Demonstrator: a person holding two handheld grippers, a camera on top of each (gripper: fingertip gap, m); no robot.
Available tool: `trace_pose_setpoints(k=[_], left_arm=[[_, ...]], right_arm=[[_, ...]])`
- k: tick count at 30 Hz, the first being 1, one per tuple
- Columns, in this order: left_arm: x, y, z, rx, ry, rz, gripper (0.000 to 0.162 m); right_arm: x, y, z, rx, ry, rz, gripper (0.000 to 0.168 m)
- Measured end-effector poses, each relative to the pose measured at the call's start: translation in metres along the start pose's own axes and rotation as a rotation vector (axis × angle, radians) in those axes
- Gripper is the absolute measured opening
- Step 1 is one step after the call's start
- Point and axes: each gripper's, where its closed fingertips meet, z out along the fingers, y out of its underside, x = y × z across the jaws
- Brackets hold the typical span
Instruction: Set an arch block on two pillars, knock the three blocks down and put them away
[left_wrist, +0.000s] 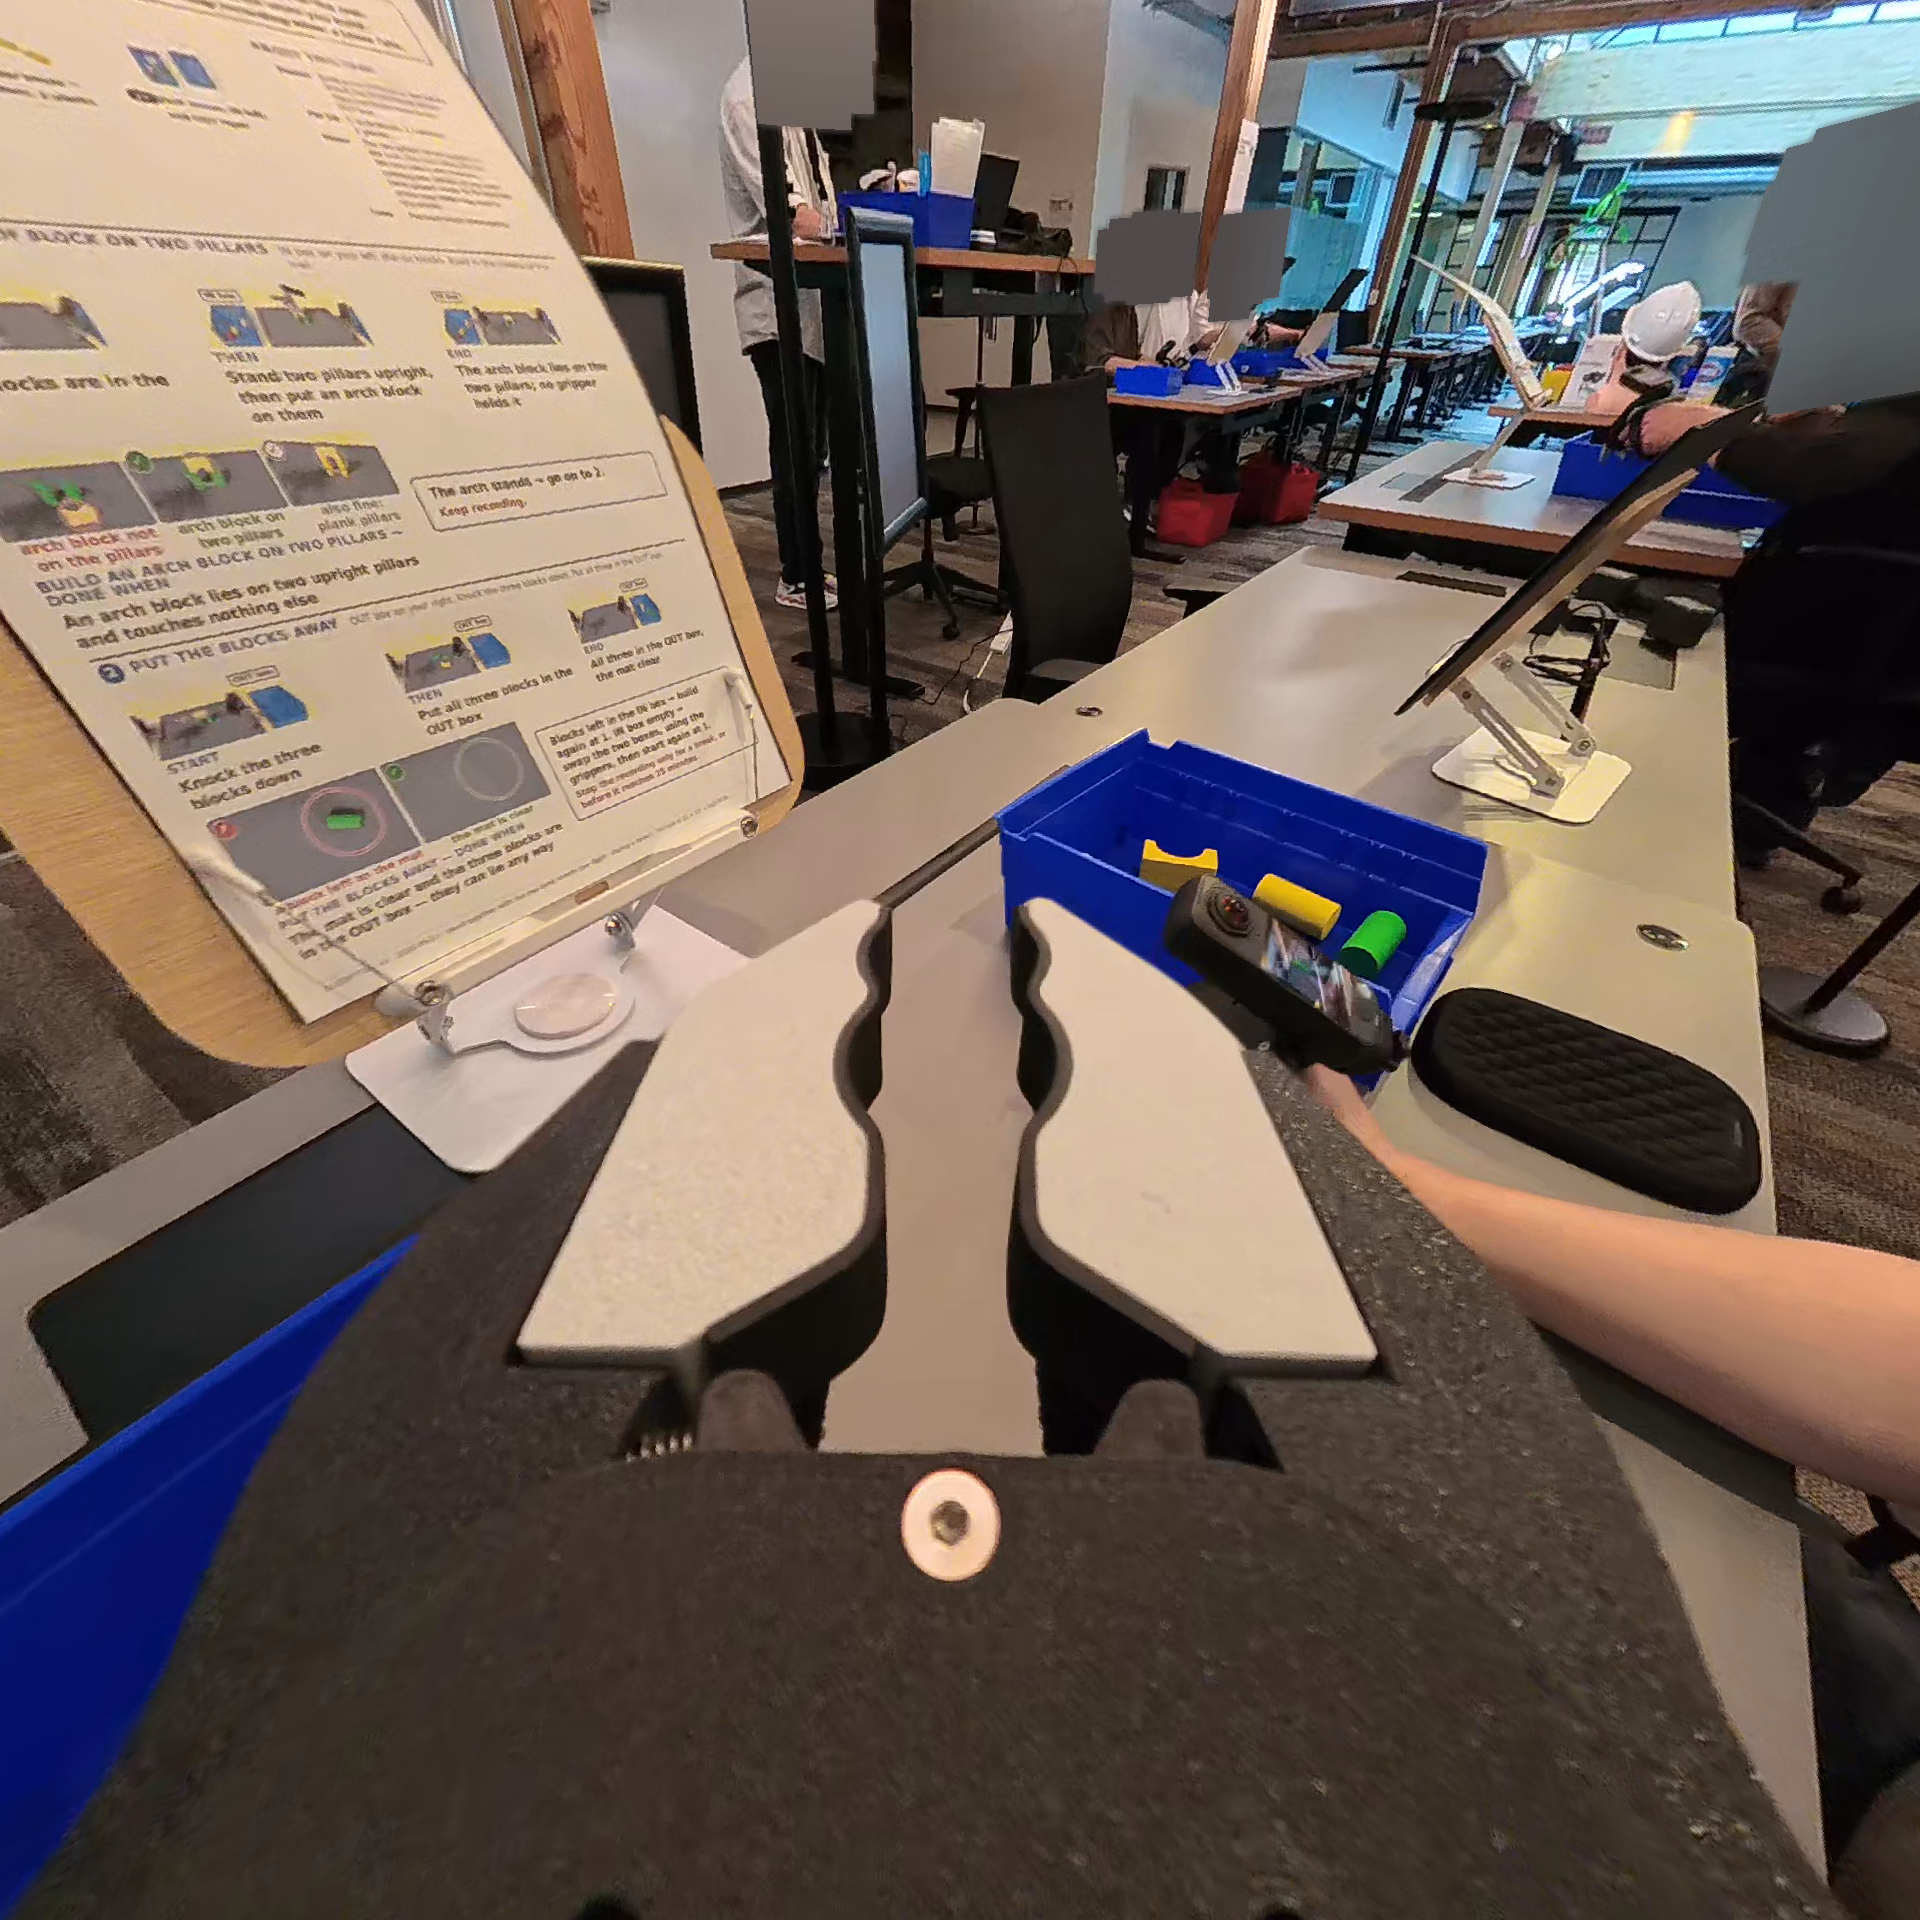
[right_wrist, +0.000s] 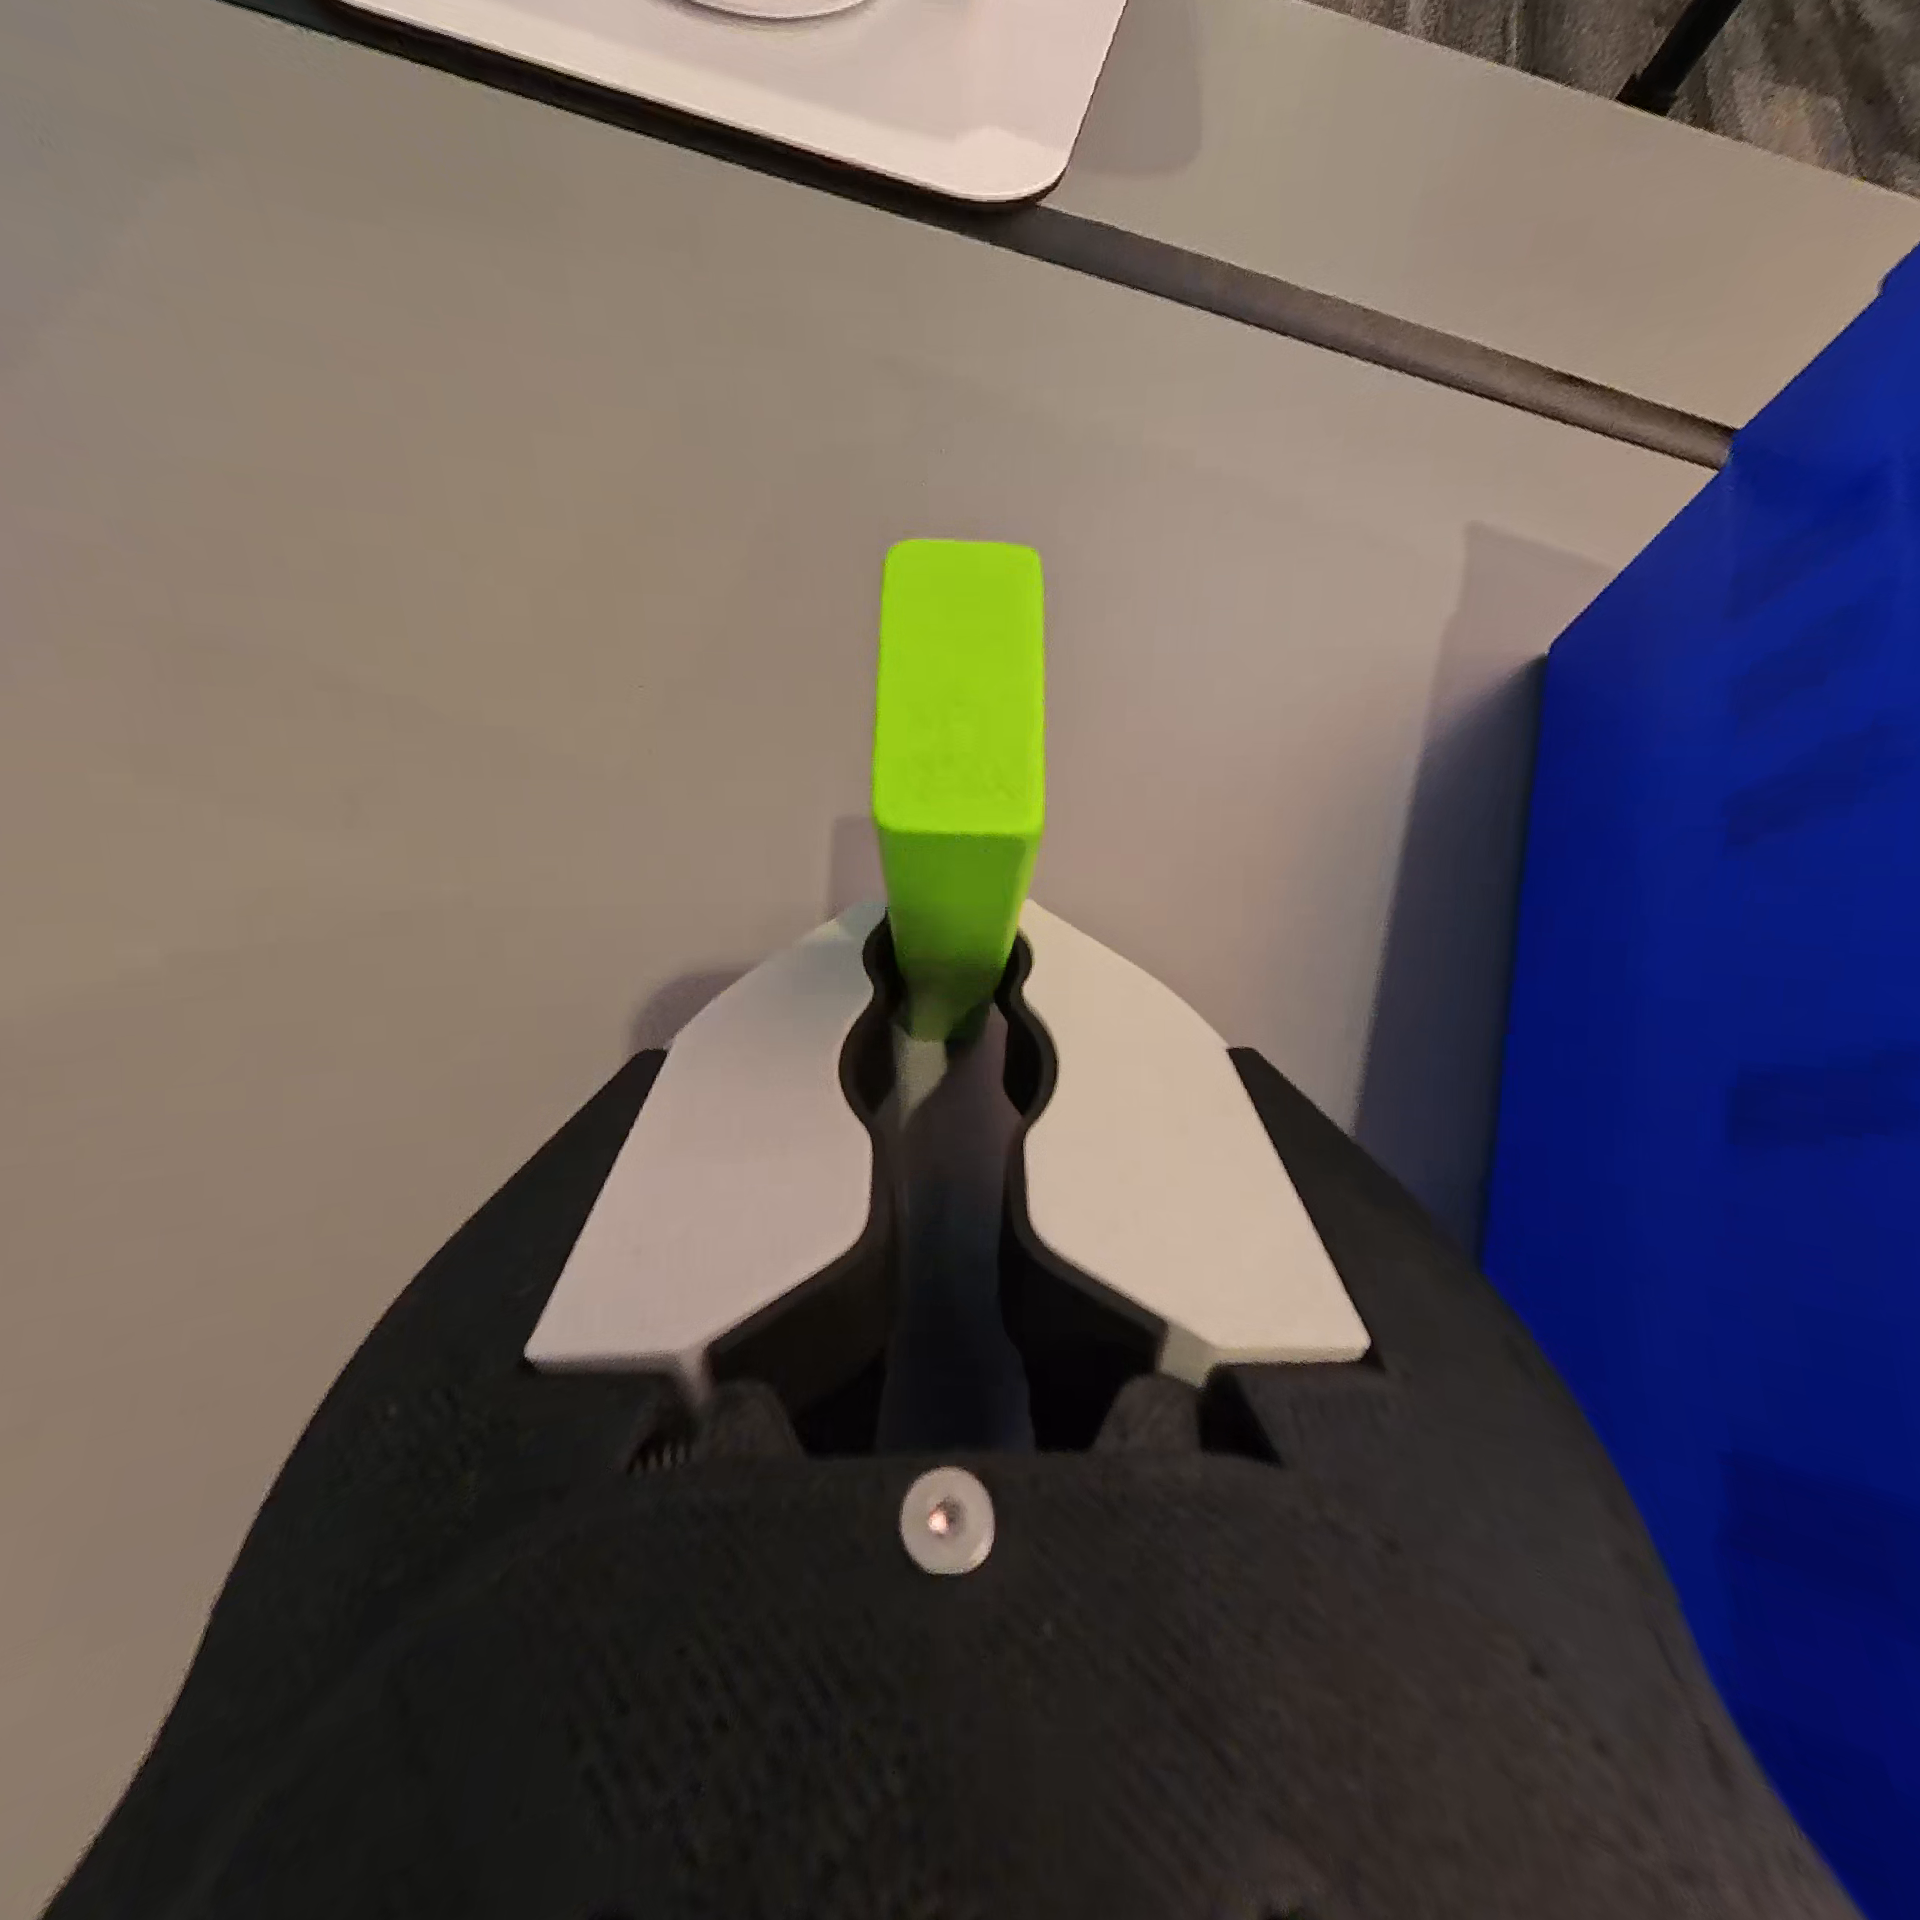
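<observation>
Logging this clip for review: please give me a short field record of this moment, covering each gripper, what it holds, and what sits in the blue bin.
left gripper: jaws open, empty, above the dark mat
right gripper: jaws shut on a lime-green rectangular block, over the grey tabletop
blue plastic bin: holds a yellow arch block, a yellow cylinder, a green cylinder
stage: cannot tell

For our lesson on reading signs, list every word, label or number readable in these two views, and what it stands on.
Instruction sheet on the wooden stand: printed headings, captions and numbers, legible in part; I do not copy its wording.
Green block in the right tongs: faint marks, too blurred to read.
Blue bin: no writing seen.
</observation>
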Motion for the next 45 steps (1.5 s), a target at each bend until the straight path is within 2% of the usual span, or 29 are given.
trace_pose_setpoints(k=[4,6,10,13,16,19,27,32,33,38,45], left_arm=[[-0.018,0.007,-0.013,-0.046,-0.053,-0.016,0.021],[-0.03,0.02,-0.021,-0.122,-0.096,-0.016,0.021],[-0.066,0.075,-0.045,-0.428,-0.242,0.009,0.021],[-0.083,0.125,-0.068,-0.695,-0.294,-0.012,0.02],[-0.093,0.161,-0.086,-0.896,-0.339,-0.059,0.007],[-0.092,0.186,-0.089,-1.004,-0.322,-0.186,0.019],[-0.097,0.249,-0.089,-1.257,-0.307,-0.343,0.033],[-0.103,0.277,-0.089,-1.372,-0.362,-0.428,0.043],[-0.104,0.281,-0.09,-1.393,-0.368,-0.435,0.049],[-0.108,0.295,-0.089,-1.432,-0.408,-0.5,0.058],[-0.111,0.309,-0.09,-1.491,-0.45,-0.537,0.058]], right_arm=[[0.0,0.0,0.001,-0.005,0.024,0.028,0.018],[0.001,-0.001,0.002,-0.01,0.038,0.058,0.018],[0.004,-0.002,0.004,-0.019,0.09,0.077,0.018],[0.004,-0.003,0.006,-0.02,0.118,0.084,0.018],[0.004,-0.001,0.008,-0.042,0.136,0.075,0.021],[0.003,-0.005,0.006,-0.017,0.136,0.074,0.025],[0.002,-0.009,0.005,0.018,0.107,0.075,0.032],[-0.004,-0.012,0.002,0.044,0.072,0.052,0.032],[-0.004,-0.012,0.0,0.046,0.07,0.047,0.032],[-0.002,-0.02,-0.011,0.089,0.068,0.037,0.033],[0.001,-0.025,-0.018,0.12,0.045,0.057,0.033]])
